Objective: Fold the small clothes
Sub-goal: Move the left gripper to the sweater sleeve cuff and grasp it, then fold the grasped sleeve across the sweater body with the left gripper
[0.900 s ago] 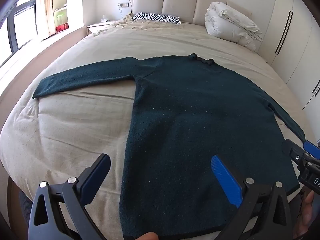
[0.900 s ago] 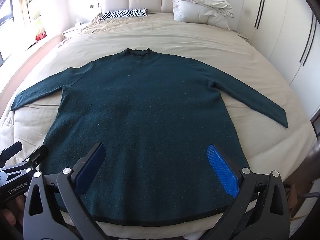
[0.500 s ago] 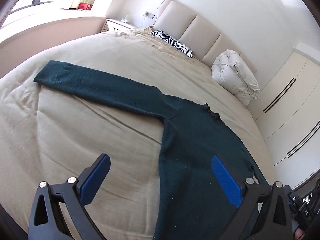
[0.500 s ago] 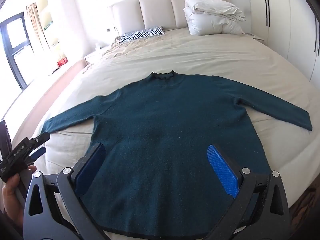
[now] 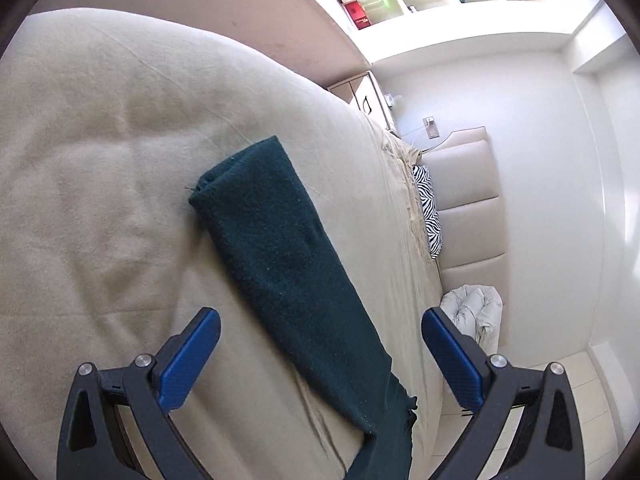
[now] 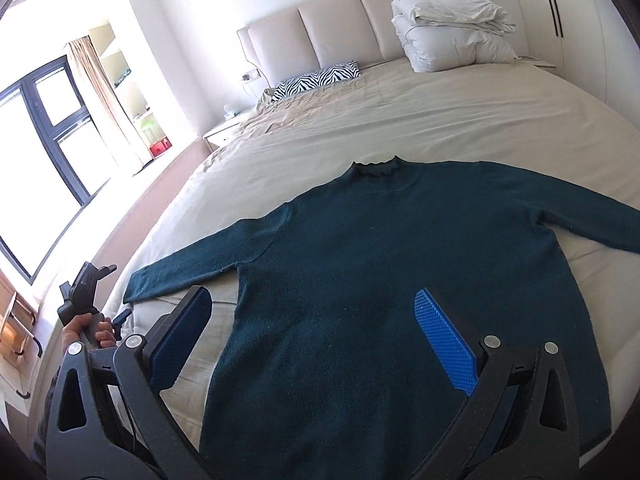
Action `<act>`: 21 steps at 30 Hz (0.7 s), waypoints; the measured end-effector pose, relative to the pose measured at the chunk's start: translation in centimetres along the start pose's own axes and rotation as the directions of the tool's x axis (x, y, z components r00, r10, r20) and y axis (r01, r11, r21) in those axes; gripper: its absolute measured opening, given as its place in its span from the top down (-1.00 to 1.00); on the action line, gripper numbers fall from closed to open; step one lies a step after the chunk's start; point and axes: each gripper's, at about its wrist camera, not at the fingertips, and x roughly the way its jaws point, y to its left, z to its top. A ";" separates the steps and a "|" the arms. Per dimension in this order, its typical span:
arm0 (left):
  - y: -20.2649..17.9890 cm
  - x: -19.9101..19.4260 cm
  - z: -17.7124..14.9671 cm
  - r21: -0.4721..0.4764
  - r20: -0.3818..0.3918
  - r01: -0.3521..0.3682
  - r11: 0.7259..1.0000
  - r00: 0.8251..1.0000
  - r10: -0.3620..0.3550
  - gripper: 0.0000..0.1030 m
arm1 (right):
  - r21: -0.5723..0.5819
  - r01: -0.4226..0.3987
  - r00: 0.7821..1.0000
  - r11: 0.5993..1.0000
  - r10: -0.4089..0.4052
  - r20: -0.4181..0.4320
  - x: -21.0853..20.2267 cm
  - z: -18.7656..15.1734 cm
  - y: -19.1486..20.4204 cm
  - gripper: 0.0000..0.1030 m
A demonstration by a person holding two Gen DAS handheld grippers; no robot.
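A dark teal long-sleeved sweater (image 6: pixel 400 272) lies flat, front up, on the beige bed, sleeves spread out. Its left sleeve (image 5: pixel 280 248) fills the left wrist view, the cuff pointing away. My left gripper (image 5: pixel 320 348) is open and empty, hovering over that sleeve with a finger on each side. It also shows in the right wrist view (image 6: pixel 86 292), held in a hand off the bed's left edge near the cuff. My right gripper (image 6: pixel 316 332) is open and empty above the sweater's lower body.
The beige bed (image 6: pixel 440 120) has a zebra pillow (image 6: pixel 316 80) and a folded white duvet (image 6: pixel 452 40) at the headboard. A window and shelves stand at the left, a nightstand (image 6: pixel 224 130) beside the bed, wardrobes at the right.
My left gripper has swung left and rolled over, from the sweater's hem out to the left sleeve. My right gripper has risen and turned slightly left. Both stay open.
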 end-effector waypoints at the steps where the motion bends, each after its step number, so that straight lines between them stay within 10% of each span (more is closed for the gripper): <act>1: 0.5 0.4 0.3 -0.026 0.013 0.009 1.000 1.000 -0.008 -0.98 | 0.010 -0.003 1.000 1.000 0.004 -0.011 0.6 -0.1 0.0 -1.00; 8: 1.2 2.8 3.1 -0.048 0.085 0.013 0.999 0.996 -0.009 -0.86 | 0.029 -0.006 0.998 1.000 0.008 -0.060 5.0 -0.2 -0.3 -1.00; 13: -0.3 5.6 4.1 -0.023 0.036 -0.023 0.999 0.999 0.024 0.66 | 0.031 0.015 0.997 0.999 -0.012 -0.073 6.3 -0.3 -1.6 -0.98; 16: -4.2 5.1 2.8 0.178 0.045 -0.071 0.981 0.997 0.064 0.84 | 0.054 0.024 0.997 0.998 -0.020 -0.069 6.4 -0.2 -3.5 -0.93; 19: -10.8 6.2 -2.4 0.448 -0.003 -0.070 0.891 0.997 0.080 0.85 | 0.082 0.032 0.998 0.996 -0.028 -0.053 6.1 0.1 -5.8 -0.84; 21: -15.7 7.1 -8.3 0.662 -0.033 -0.057 0.747 0.994 0.105 0.85 | 0.109 0.035 0.998 0.993 -0.030 -0.049 6.1 0.5 -7.6 -0.82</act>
